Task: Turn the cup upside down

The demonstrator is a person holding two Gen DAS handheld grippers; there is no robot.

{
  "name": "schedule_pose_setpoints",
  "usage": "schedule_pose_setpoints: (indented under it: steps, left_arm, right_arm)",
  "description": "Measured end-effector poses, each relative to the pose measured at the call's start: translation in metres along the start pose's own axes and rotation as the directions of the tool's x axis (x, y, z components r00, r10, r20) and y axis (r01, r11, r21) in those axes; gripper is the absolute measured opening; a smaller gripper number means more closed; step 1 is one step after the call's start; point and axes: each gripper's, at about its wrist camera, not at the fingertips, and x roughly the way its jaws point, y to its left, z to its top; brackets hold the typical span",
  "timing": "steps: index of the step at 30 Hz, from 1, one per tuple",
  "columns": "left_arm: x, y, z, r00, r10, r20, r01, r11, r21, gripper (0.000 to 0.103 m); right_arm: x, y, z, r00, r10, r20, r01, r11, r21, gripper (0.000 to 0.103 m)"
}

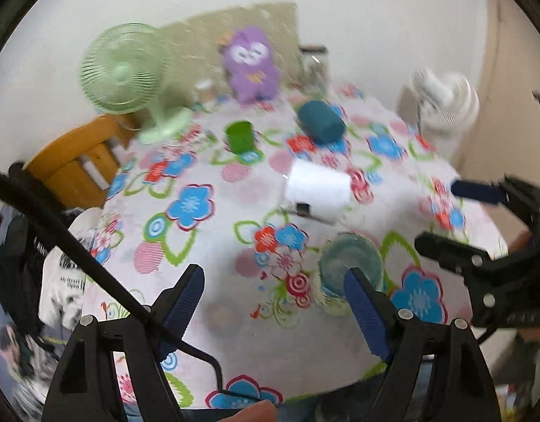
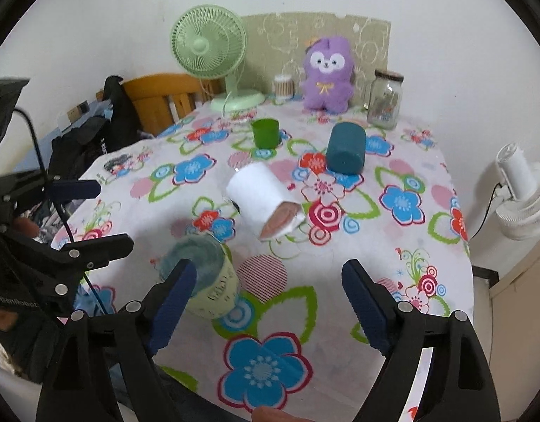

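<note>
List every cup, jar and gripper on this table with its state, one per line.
pale green cup: upright, mouth up
white cup: lying on its side
teal cup: tipped over
green cup: upright, open
glass jar: upright, lidded
left gripper: open, empty
right gripper: open, empty

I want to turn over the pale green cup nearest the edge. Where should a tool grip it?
Grip the pale green cup across its side wall, about mid-height, coming in level from the near table edge. It stands upright with its mouth up, so the round wall offers two opposite faces. The open right tool is already close beside it.
</note>
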Motion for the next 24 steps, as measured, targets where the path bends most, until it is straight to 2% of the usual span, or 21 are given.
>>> schedule_pose_setpoints:
  steps: [7,12,16,24]
  left_arm:
    - [-0.005,0.021,-0.021,0.996,0.026,0.083,-0.011,0.985,-0.171,0.085]
    - [-0.01,0.023,-0.036,0.991,0.07,0.116,-0.045,0.977,-0.21,0.087]
    - [-0.012,0.022,-0.049,0.989,0.072,0.131,-0.039,0.97,-0.24,0.087]
    - [-0.022,0.023,-0.066,0.985,0.072,0.154,-0.026,0.96,-0.279,0.089]
  right_arm:
    - [-0.007,0.02,-0.003,0.998,-0.035,0.052,0.035,0.999,0.011,0.087]
    - [-0.007,0.034,-0.009,0.991,-0.101,0.083,0.1,0.995,0.015,0.088]
    - [-0.011,0.037,-0.018,0.989,-0.106,0.099,0.099,0.993,0.065,0.09]
    - [-0.029,0.04,-0.043,0.974,-0.184,0.13,0.166,0.977,0.137,0.091]
